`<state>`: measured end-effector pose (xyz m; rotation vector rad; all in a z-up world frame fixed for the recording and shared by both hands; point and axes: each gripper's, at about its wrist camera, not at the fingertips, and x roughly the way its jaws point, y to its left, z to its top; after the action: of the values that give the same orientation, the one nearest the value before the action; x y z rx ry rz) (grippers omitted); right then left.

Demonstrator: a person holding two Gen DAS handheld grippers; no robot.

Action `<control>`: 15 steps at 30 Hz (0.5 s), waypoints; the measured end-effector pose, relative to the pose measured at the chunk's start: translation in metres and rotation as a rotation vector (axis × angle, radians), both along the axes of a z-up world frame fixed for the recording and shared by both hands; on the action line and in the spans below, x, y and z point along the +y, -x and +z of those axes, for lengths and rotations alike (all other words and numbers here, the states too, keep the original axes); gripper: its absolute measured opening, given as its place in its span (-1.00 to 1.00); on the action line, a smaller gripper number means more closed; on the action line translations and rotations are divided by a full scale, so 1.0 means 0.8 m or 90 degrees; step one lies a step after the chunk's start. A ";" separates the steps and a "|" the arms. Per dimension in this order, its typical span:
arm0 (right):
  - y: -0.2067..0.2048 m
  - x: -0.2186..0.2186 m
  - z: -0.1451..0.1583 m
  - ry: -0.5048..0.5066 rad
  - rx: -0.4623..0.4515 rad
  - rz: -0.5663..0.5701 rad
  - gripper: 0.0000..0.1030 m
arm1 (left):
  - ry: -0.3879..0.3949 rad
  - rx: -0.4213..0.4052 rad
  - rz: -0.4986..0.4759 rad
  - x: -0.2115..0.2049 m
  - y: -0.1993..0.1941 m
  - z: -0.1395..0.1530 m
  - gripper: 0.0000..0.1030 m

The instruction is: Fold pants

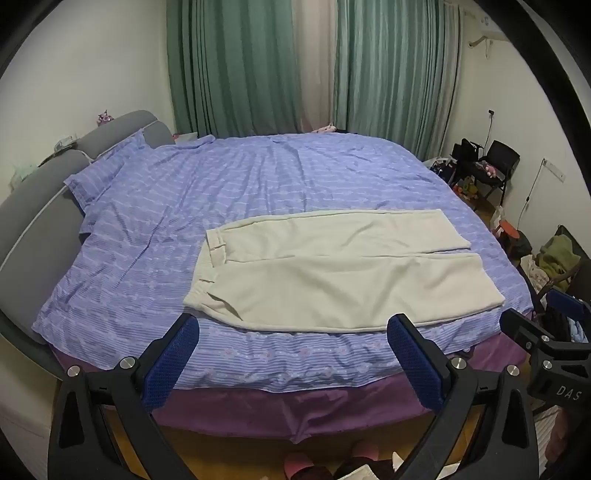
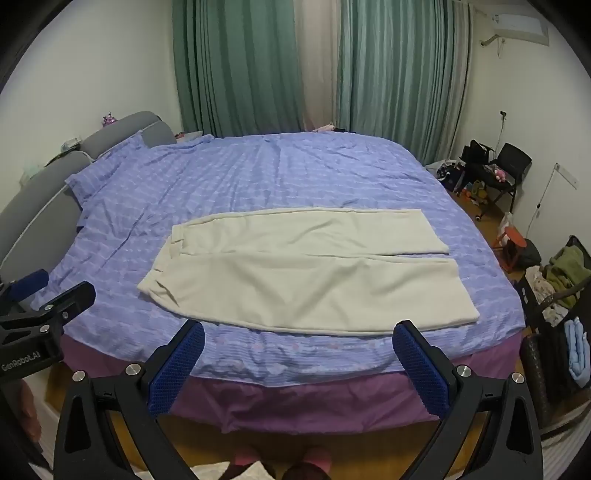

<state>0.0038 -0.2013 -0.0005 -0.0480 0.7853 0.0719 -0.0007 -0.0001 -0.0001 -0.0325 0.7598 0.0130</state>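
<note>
While spread flat and unfolded ahead of both grippers, one pair of cream pants (image 1: 332,269) lies across the near half of the bed, waistband toward the left, two legs side by side running to the right, hems near the right edge. Beneath: one blue-violet striped quilt cover (image 1: 229,177), one purple sheet (image 1: 295,410) hanging below its near edge.

Left gripper (image 1: 293,356): two blue-padded fingers spread wide apart, holding nothing, touching nothing, hovering short of the near bed edge with the pants just beyond the fingertips. Right gripper (image 2: 298,360): same, two blue pads wide apart, empty, clear of the cloth. Each gripper also visible at the side of the other's view: right one at the far right of the left view, left one at the far left of the right view.

Writing: "DAS" in pale letters on the black body at the right of the left view; "GenRobot.AI" on the black body at the left of the right view.

Farther out: one grey padded headboard (image 1: 44,199) far left, two green curtains (image 1: 240,66) straight ahead beyond the bed, one black chair (image 1: 498,162) and clutter to the right, one air conditioner (image 2: 517,27) high up on the right.
</note>
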 end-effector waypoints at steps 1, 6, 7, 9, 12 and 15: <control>0.000 -0.001 0.000 0.000 0.000 -0.001 0.99 | -0.010 0.019 0.002 -0.001 -0.003 -0.001 1.00; -0.002 -0.007 -0.002 -0.003 -0.001 -0.005 0.99 | -0.016 0.012 0.008 -0.007 -0.004 0.004 1.00; -0.001 0.003 0.005 -0.006 -0.002 -0.002 0.99 | -0.017 0.008 0.008 -0.009 -0.004 0.006 1.00; -0.001 0.003 0.007 -0.006 -0.003 -0.002 0.99 | -0.020 0.000 0.009 -0.007 -0.002 0.010 1.00; -0.006 -0.003 0.010 -0.011 -0.003 0.003 0.99 | -0.024 -0.011 0.005 -0.009 0.001 0.014 1.00; -0.008 -0.010 0.003 -0.014 -0.008 0.009 0.99 | -0.022 -0.015 0.005 -0.009 0.000 0.016 1.00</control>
<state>0.0106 -0.2095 0.0021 -0.0330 0.7723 0.0931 -0.0009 -0.0069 0.0125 -0.0023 0.7358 0.0336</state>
